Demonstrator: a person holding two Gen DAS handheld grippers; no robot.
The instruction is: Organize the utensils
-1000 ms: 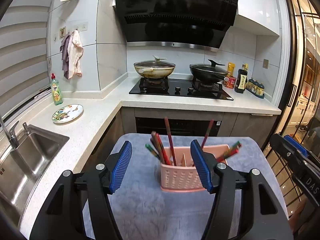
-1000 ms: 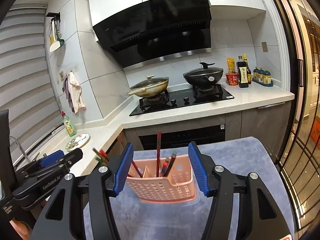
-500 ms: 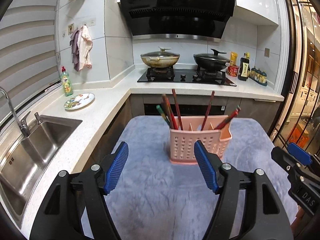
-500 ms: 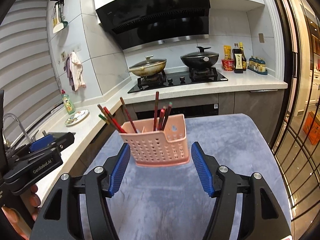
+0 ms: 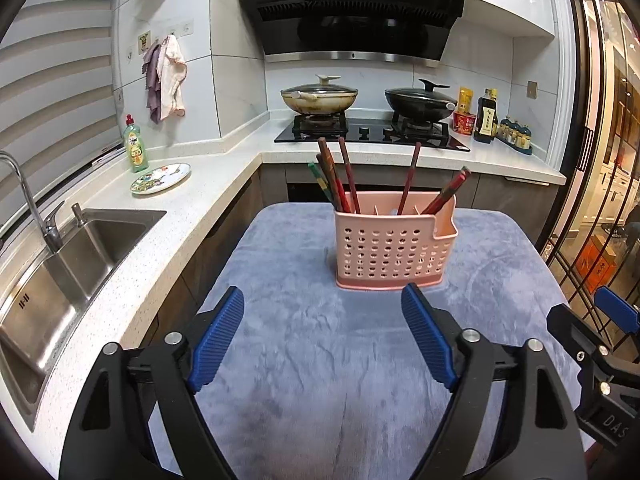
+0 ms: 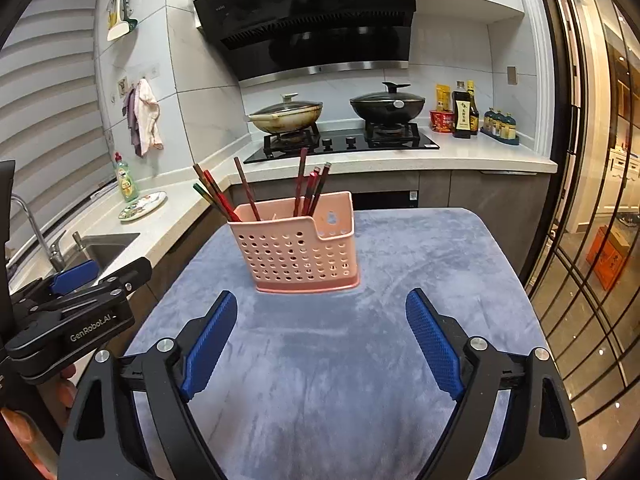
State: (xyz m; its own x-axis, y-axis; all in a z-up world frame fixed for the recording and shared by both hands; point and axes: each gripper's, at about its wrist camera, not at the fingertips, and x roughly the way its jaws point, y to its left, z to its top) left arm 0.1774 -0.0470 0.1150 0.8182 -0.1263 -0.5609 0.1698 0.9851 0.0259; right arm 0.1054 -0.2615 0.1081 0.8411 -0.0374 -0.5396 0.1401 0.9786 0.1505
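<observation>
One pink basket [image 5: 394,247] with many little holes stands upright on a gray-blue cloth [image 5: 320,360]. About eight chopsticks [image 5: 344,178] poke up out of it (some hide behind others, so the count is not sure). They lean left and right in small bunches.

Two grippers are here. The left gripper [image 5: 322,338] has its blue pads [image 5: 218,338] spread wide with nothing between them. The right gripper [image 6: 322,342] is spread wide too and holds nothing.

The basket sits ahead of both grippers, near but not touching. Bare cloth lies between them and on both sides of the basket. The cloth ends just behind the basket. To the left is a white counter [image 5: 132,276] with one sink [image 5: 60,272] and one painted plate [image 5: 161,177].
</observation>
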